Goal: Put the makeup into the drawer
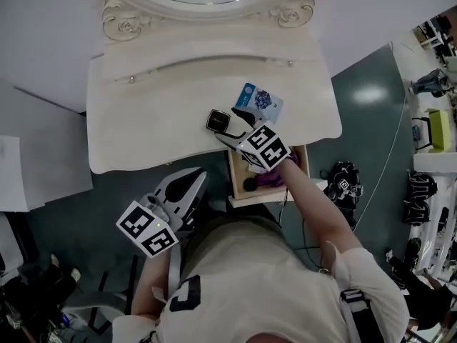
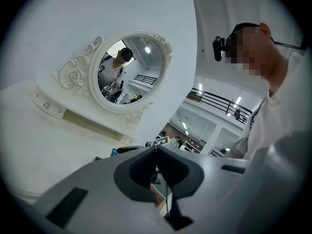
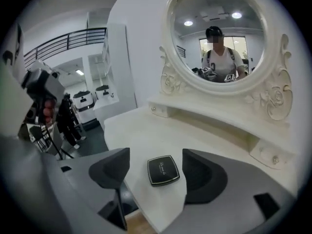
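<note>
My right gripper [image 1: 232,125], at the centre of the head view, has its jaws spread wide either side of a black compact [image 3: 163,170]. The compact lies flat near the front edge of the white dressing table [image 1: 143,127], clear of both pads. Just below it, the drawer [image 1: 233,181] stands open. My left gripper [image 2: 156,152], lower left, has its jaws pressed together on nothing.

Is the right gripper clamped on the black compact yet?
No: the fingers of the right gripper stand wide apart on either side of the black compact, not touching it.
</note>
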The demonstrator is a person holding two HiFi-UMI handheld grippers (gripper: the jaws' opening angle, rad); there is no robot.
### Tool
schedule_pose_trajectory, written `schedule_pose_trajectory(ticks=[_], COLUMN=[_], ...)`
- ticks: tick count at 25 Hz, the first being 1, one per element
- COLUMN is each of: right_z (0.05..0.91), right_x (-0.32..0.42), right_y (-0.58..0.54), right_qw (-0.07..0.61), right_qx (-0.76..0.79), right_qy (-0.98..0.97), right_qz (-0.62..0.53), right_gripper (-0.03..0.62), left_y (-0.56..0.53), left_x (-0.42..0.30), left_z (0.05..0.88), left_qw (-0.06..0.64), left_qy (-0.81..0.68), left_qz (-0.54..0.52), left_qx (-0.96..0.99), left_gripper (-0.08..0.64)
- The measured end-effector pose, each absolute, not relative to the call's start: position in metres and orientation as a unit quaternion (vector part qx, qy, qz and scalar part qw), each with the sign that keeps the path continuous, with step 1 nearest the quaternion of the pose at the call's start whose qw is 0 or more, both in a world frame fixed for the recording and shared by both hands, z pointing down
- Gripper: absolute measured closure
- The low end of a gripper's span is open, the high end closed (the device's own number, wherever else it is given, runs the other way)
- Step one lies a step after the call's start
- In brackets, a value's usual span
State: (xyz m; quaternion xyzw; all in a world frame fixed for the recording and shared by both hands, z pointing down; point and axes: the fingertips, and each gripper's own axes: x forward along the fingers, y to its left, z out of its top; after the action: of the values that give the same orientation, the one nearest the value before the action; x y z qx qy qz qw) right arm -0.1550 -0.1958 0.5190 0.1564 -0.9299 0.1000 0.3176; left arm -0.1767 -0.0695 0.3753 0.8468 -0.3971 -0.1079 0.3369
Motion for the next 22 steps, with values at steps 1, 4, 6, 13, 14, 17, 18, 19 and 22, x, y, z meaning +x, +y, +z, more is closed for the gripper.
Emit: schedule_pose_trajectory(ticks=[1, 4, 6, 13, 14, 17, 18, 19, 22], right_z=[0.526, 0.549, 0.567, 0.607, 0.608, 0.612, 0.612, 0.612, 0.611], right_x=[-0.16, -0.169, -0.17, -0.17, -0.17, -0.17, -0.17, -0.17, -0.169], right_y=[-0.197, -0.2, -0.203, -0.2, -0.199, -0.202, -0.202, -0.202, -0.198], right_qw=[0.331, 0.369, 0.396, 0.45, 0.452, 0.448, 0.444, 0.441, 0.441], right_qx=[0.147, 0.123, 0.112, 0.09, 0.09, 0.087, 0.087, 0.089, 0.098], right_qy=[-0.928, -0.918, -0.909, -0.886, -0.885, -0.887, -0.889, -0.89, -0.889], right_qz=[0.09, 0.074, 0.068, 0.062, 0.061, 0.069, 0.071, 0.073, 0.079], right_gripper=[0.279, 0.269, 0.267, 0.265, 0.265, 0.267, 0.267, 0.267, 0.268], left_y=[-0.07, -0.07, -0.07, -0.065, -0.065, -0.067, -0.068, -0.067, -0.063], left_x=[-0.179, -0.184, -0.187, -0.195, -0.196, -0.198, -0.198, -0.198, -0.197], left_z=[0.376, 0.378, 0.379, 0.376, 0.376, 0.38, 0.381, 0.381, 0.379], left_qw=[0.337, 0.337, 0.338, 0.342, 0.342, 0.342, 0.343, 0.343, 0.343], left_qy=[-0.4, -0.408, -0.41, -0.412, -0.414, -0.416, -0.416, -0.416, -0.414], left_qz=[-0.109, -0.109, -0.107, -0.095, -0.094, -0.092, -0.092, -0.091, -0.089], left_qx=[0.845, 0.842, 0.84, 0.839, 0.839, 0.837, 0.837, 0.837, 0.838], left_gripper=[0.502, 0.502, 0.502, 0.502, 0.502, 0.502, 0.502, 0.502, 0.502])
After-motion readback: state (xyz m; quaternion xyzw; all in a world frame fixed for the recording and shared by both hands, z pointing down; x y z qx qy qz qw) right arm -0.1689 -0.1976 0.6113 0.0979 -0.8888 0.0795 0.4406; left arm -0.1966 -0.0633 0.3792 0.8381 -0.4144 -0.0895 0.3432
